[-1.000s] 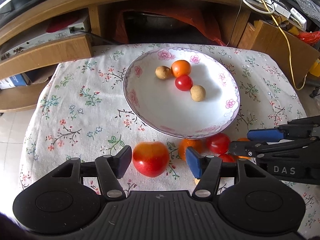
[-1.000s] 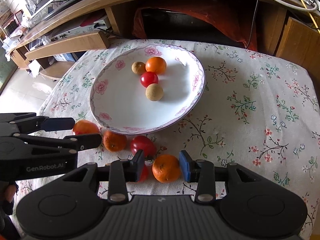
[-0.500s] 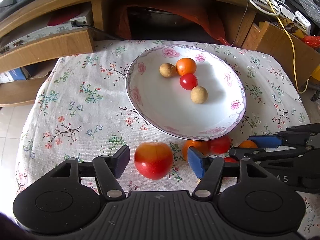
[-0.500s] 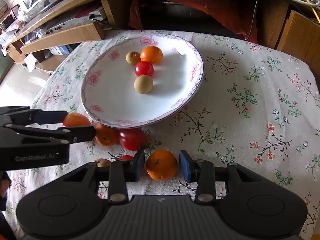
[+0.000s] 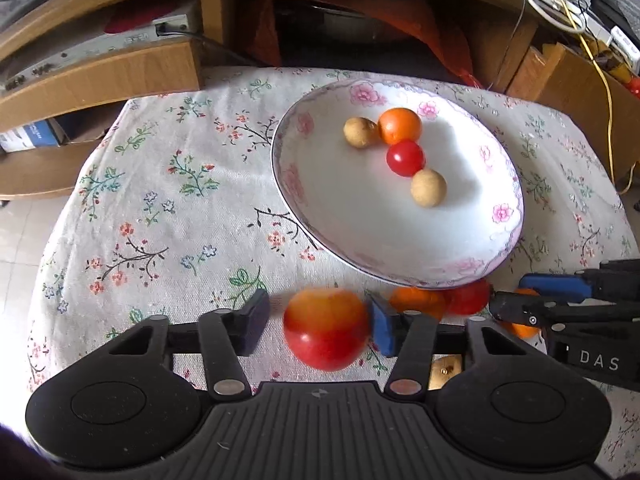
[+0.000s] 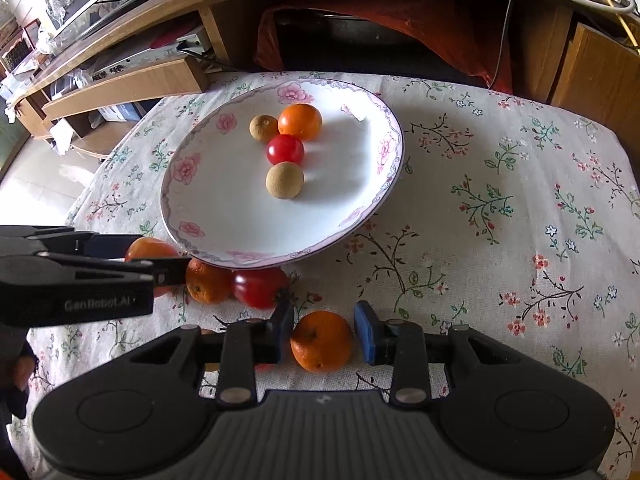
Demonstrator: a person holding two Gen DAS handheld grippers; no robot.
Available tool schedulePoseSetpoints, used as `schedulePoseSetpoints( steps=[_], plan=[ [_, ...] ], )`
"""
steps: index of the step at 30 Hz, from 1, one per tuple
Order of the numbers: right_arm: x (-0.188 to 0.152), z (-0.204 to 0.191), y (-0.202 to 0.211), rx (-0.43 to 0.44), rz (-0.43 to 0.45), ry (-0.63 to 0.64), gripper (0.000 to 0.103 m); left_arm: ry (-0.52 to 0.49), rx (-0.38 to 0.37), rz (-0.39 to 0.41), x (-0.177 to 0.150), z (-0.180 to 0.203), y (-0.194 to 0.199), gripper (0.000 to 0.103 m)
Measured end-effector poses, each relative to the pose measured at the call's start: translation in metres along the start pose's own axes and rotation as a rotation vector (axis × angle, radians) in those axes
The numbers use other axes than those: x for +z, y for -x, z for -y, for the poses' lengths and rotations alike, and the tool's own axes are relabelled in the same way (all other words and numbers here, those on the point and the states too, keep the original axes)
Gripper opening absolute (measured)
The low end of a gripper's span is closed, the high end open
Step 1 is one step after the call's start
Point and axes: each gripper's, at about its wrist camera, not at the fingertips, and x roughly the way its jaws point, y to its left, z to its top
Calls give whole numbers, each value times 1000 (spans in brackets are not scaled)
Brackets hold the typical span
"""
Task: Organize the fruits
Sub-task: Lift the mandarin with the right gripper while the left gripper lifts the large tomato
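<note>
A white floral plate (image 5: 472, 240) (image 6: 224, 216) holds an orange, a red tomato and two small brown fruits. My left gripper (image 5: 318, 322) is open around a red-yellow apple (image 5: 326, 328); the right pad touches it and a gap stays on the left. My right gripper (image 6: 322, 336) is open around an orange (image 6: 322, 342), with small gaps on both sides. Another orange (image 6: 206, 282) and a red tomato (image 6: 260, 288) lie at the plate's near rim. The left gripper also shows in the right wrist view (image 6: 160, 260), around the apple (image 6: 146, 250).
A floral tablecloth (image 6: 500, 208) covers the table. A wooden TV stand (image 5: 120, 68) with devices and cables stands behind. A small brown fruit (image 5: 444, 370) lies under the left gripper's right finger. The table drops off at left to a tiled floor (image 6: 36, 176).
Both grippers have narrowed around their fruits. The left gripper has shifted left, and its right pad now touches the apple. The right gripper has come nearer the plate.
</note>
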Motion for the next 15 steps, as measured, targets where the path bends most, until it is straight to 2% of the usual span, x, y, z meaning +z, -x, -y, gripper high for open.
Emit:
schedulePoseSetpoints(
  steps=[15],
  plan=[
    [-12, -2, 26, 3, 11, -11, 16, -18, -20, -9, -23, 7, 27, 50]
  ],
)
